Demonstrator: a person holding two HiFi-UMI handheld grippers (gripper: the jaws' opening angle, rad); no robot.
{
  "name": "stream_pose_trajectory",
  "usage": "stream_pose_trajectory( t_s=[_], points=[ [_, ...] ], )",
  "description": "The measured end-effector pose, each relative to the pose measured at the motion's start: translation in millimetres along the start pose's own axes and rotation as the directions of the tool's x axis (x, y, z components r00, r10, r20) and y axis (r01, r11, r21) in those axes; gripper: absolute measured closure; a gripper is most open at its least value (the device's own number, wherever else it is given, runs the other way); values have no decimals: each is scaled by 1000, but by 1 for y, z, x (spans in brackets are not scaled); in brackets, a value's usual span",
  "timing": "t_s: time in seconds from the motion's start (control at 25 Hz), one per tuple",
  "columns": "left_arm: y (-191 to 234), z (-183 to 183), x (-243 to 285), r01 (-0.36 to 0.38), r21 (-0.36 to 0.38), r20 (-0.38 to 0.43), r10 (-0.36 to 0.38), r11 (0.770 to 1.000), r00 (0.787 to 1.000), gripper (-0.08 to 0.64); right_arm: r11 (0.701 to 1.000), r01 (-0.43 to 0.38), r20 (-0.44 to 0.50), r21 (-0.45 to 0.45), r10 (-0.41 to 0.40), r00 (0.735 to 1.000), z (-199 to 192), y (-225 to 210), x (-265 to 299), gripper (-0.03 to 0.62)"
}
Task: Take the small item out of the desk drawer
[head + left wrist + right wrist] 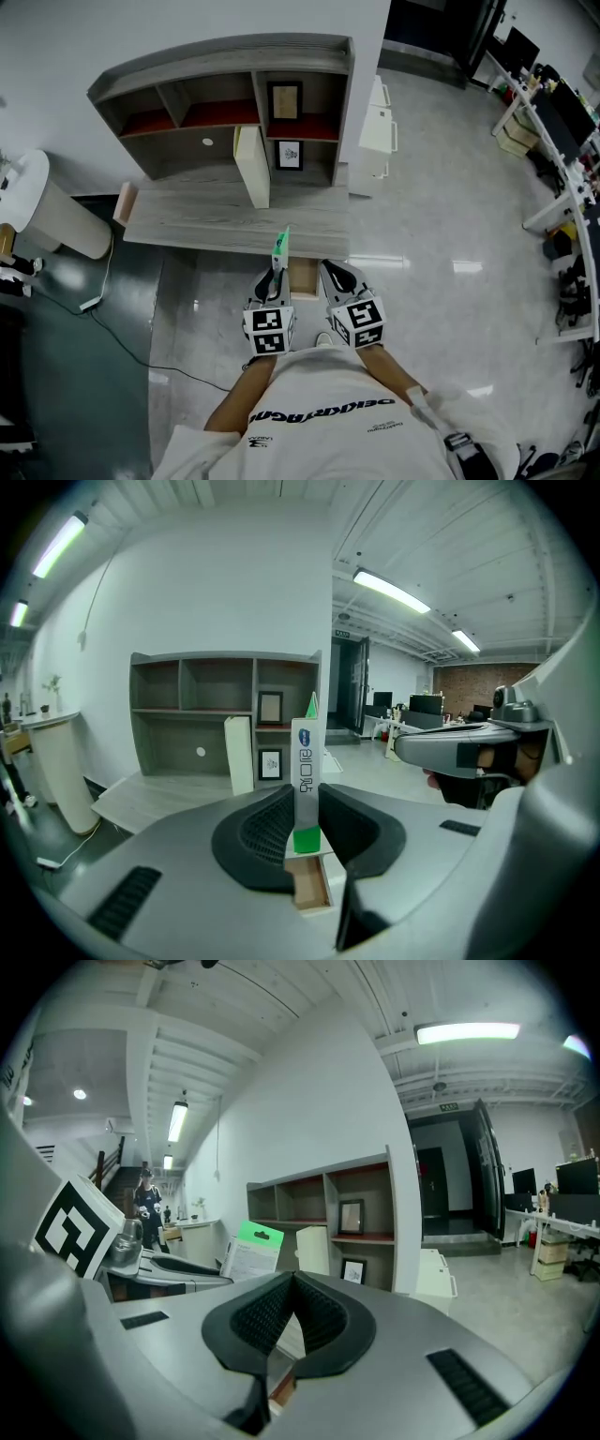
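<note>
1. A person stands at a grey wooden table (pixel 216 223) that carries a shelf unit (pixel 225 98), a gripper in each hand; the drawer (pixel 302 278) under the table's front edge stands pulled open between the two tools.
2. The left gripper (pixel 273 279) has its jaws clamped on a small flat packet (pixel 307 761), white with green ends; the packet stands upright between the pads, above the open drawer and clear of it, touching nothing else.
3. The right gripper (pixel 293 1279) is empty, its jaws closed tip to tip; it hangs just beside the left one, over the drawer's right side.
4. On this showing, the taking-out step is at its end; the packet is out of the drawer and in the air.
5. The next move likely calls for carrying the packet forward over the table and laying it down before the jaws let go; the thin card could tilt or slip in the grip; the free right gripper looks well placed to push the drawer shut.
</note>
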State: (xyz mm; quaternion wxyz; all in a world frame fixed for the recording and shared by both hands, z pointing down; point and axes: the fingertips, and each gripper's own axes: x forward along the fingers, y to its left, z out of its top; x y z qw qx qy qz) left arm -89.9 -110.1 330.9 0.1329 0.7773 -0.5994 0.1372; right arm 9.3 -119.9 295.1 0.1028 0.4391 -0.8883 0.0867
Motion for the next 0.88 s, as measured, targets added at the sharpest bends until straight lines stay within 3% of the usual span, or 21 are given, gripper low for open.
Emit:
stream_pose_trajectory(
  t_s=[0.88],
  points=[
    [2, 2, 2, -11, -9, 34, 12, 1000, 999, 472, 1000, 1, 26, -16, -1, 1000, 3, -8, 2, 560]
  ],
)
